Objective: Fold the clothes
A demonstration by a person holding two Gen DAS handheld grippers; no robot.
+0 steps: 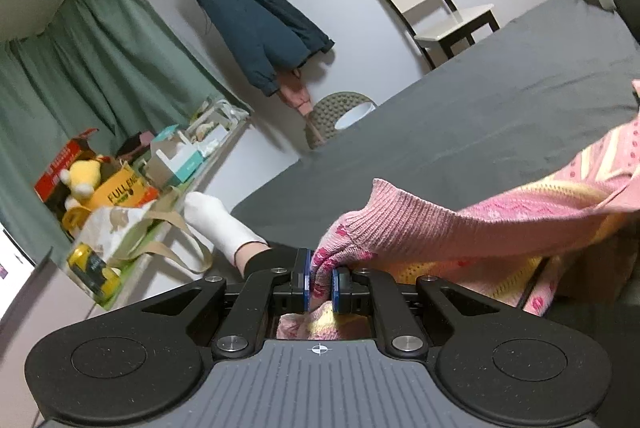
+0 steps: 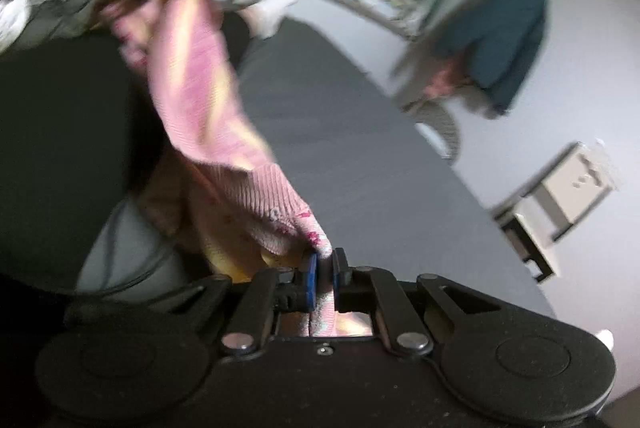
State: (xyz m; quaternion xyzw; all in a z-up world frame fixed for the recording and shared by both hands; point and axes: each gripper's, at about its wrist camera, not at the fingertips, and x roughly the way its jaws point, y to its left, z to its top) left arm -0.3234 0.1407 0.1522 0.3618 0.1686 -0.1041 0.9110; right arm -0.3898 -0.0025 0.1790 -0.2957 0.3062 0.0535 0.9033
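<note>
Left tongs (image 1: 320, 282) pinching pink knit sweater (image 1: 460, 228) at ribbed hem corner; right tongs (image 2: 325, 274) gripping another ribbed edge, view blurred. Sweater hanging stretched between both — long axis running tongs to tongs, above grey bed (image 1: 480, 116), mostly off sheet. Neither side nearer. Likely next: lowering onto bed. No containers in play.
</note>
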